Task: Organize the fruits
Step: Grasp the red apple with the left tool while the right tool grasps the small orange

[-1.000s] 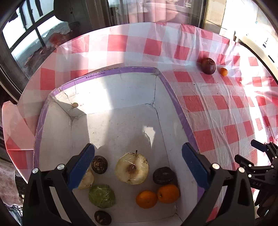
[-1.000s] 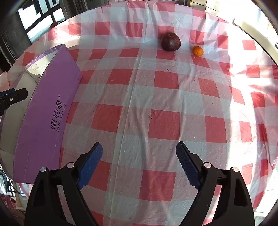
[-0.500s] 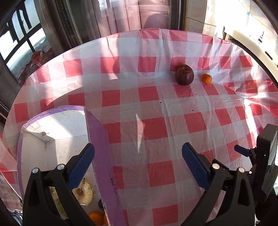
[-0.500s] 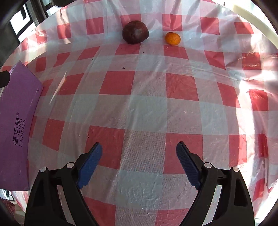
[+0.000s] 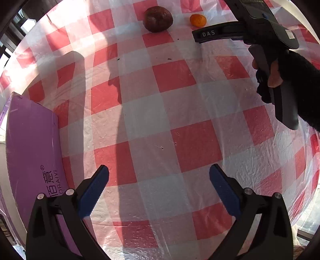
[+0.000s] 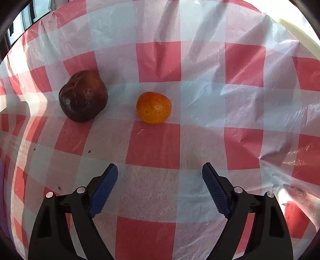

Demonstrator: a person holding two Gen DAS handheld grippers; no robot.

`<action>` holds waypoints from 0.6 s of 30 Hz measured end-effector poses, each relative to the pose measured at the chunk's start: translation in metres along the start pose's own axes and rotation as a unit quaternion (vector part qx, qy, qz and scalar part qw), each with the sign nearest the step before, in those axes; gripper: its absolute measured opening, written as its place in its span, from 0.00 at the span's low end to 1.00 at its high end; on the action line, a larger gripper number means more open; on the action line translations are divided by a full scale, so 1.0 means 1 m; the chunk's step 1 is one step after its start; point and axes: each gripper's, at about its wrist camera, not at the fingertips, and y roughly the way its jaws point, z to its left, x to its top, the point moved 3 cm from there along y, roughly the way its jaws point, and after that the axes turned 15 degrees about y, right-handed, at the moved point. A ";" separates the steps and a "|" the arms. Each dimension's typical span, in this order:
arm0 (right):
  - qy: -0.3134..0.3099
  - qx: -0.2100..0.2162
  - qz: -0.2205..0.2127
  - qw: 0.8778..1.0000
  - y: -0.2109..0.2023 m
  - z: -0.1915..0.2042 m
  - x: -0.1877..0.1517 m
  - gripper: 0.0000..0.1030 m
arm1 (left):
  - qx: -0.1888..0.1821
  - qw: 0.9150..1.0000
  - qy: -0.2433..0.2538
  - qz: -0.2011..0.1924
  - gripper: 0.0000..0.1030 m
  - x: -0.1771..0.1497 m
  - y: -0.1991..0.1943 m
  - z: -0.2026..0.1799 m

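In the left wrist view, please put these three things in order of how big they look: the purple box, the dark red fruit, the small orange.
1. purple box, cut off by the picture's edge and nearest the camera, so nearness inflates it
2. dark red fruit
3. small orange

The two fruits lie side by side, so their comparison is fair.

Glossy, crinkled plastic cloth [image 6: 200, 104] covers the surface; the orange [image 6: 153, 107] has dimpled skin, the dark fruit [image 6: 83, 96] wrinkled.
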 end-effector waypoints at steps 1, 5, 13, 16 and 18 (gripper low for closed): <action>0.003 0.001 -0.005 1.000 0.007 -0.001 0.012 0.80 | 0.002 1.000 -0.002 0.000 0.98 0.003 0.001 0.000; 0.014 0.006 -0.016 1.000 0.025 -0.001 0.044 0.79 | 0.010 1.000 -0.019 -0.003 0.98 0.020 0.010 0.009; -0.011 0.020 -0.063 0.998 0.024 0.004 0.049 0.45 | 0.024 0.998 -0.059 -0.028 0.98 0.089 0.031 0.051; -0.013 0.027 -0.057 0.998 0.019 0.001 0.045 0.36 | 0.029 0.995 -0.084 -0.051 0.98 0.124 0.034 0.072; 0.013 0.035 -0.056 0.998 0.012 -0.009 0.042 0.36 | 0.026 0.992 -0.097 -0.071 0.98 0.149 0.034 0.081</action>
